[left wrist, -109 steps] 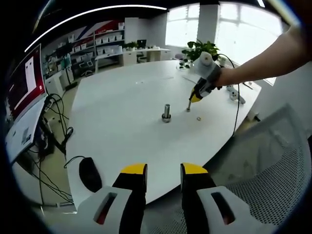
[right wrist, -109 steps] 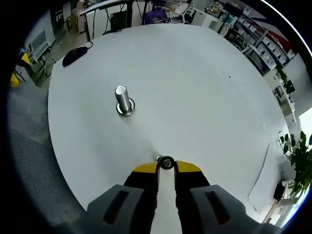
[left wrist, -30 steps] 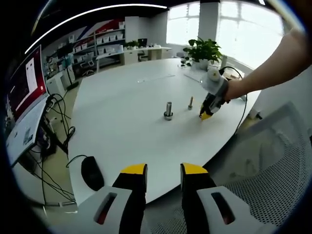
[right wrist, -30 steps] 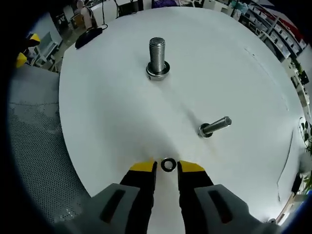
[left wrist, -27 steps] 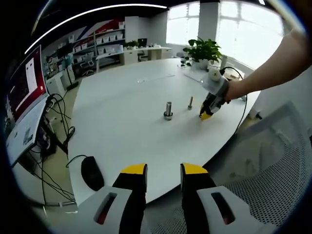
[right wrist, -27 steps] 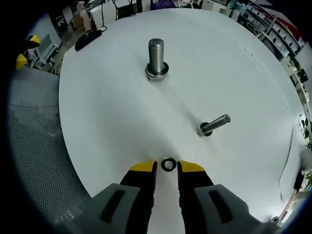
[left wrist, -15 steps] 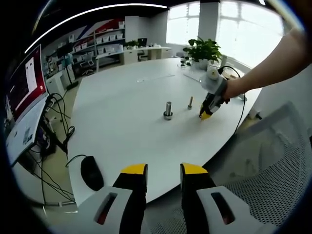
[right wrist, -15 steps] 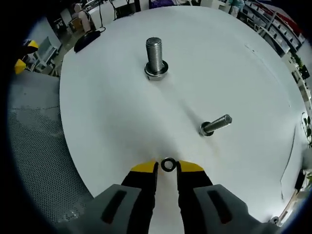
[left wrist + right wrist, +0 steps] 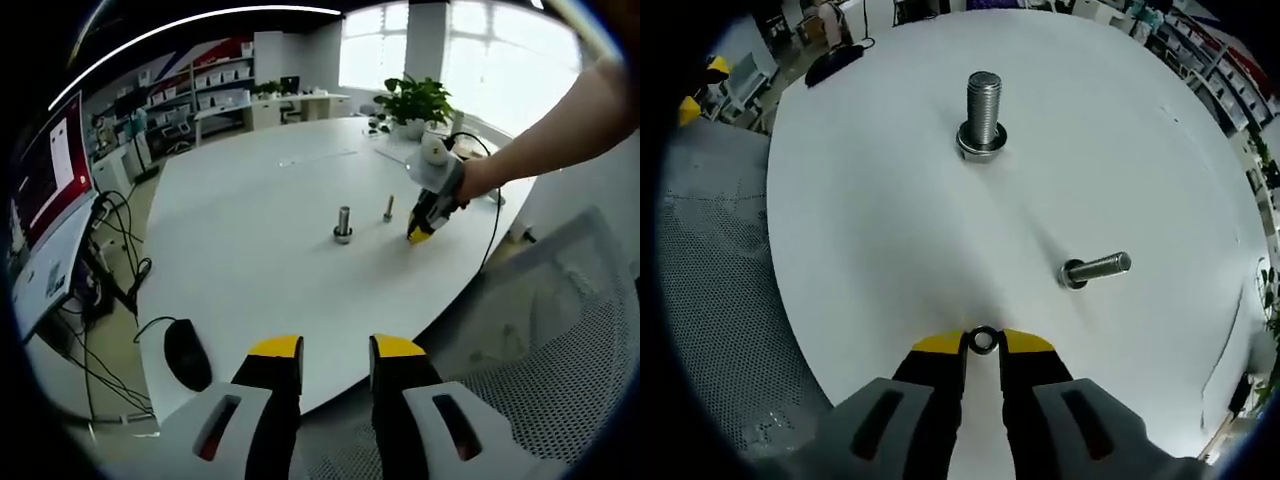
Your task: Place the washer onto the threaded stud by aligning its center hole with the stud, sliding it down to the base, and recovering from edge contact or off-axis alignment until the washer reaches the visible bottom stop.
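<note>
White tabletop lay under both grippers. Right gripper pinched the washer between its yellow tips, short of the small threaded stud; a larger stud stood beyond. Left gripper hung off the table edge, jaws parted, empty.

Shiny metal washer, matt white table.

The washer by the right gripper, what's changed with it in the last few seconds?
The right gripper left the small stud and closed its jaws on the washer on the table. Both studs, large stud included, stayed put; the left gripper stayed open.
</note>
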{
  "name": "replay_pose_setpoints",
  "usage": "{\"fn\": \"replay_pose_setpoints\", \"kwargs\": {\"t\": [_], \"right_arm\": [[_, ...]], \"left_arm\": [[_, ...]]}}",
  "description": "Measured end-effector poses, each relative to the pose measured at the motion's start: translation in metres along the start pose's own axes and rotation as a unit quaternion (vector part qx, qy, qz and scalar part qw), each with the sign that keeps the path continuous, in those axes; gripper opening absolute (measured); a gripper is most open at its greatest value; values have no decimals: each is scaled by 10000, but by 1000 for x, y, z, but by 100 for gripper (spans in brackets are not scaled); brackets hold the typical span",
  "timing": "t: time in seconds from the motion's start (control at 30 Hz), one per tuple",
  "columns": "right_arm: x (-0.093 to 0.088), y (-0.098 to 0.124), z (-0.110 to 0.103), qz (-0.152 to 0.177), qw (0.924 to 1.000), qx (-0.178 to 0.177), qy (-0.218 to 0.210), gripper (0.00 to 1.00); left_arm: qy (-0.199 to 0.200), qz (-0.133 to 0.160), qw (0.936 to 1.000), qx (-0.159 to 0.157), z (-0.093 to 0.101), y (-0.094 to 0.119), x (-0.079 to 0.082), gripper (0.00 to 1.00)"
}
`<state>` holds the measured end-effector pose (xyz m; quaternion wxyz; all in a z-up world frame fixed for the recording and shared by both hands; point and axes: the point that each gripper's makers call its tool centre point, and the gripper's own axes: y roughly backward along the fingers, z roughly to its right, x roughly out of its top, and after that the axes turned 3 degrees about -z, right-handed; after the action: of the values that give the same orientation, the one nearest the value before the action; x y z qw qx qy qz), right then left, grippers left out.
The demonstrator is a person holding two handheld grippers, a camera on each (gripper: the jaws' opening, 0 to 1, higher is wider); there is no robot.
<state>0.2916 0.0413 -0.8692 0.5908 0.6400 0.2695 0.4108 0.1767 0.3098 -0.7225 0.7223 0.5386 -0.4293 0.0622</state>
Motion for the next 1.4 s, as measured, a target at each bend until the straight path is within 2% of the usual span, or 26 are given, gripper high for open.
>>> {"fn": "replay_pose_setpoints", "kwargs": {"t": [0.1,0.3,0.47,0.57,0.63,0.73,0.8,1.0,1.13,1.3,1.4], "right_arm": [[-1,2,-4,50,9995,182,266,17],[-2,2,-5,77,9987,368,339,20],[-3,3,-7,-83,9979,451,459,20],[-5,2,-6,-276,9952,442,828,18],[-4,2,-3,-370,9946,337,911,16],[-3,1,-4,-540,9947,353,796,15],[-3,2,-6,-680,9928,295,940,16],[-3,2,-8,-823,9927,126,871,15],[-4,3,-8,-736,9949,-14,688,15],[-6,4,-6,-289,9988,-94,389,14],[-7,4,-4,-153,9996,-102,221,14]], "left_arm": [[-2,5,10000,-1,0,0,0,24],[3,10,10000,3,0,0,0,24],[6,7,10000,1,0,0,0,24],[-3,-5,10000,-8,1,0,0,24],[-1,-9,10000,-11,1,0,0,24],[-2,-22,10000,-13,1,0,-1,24],[-3,-29,10000,-18,1,-1,-1,24],[-10,-47,10000,-25,1,-1,-2,24],[-7,-48,10000,-25,1,-1,-2,24],[-14,-56,10000,-31,1,-1,-2,24],[-11,-47,10000,-32,1,-1,-2,24]]}}
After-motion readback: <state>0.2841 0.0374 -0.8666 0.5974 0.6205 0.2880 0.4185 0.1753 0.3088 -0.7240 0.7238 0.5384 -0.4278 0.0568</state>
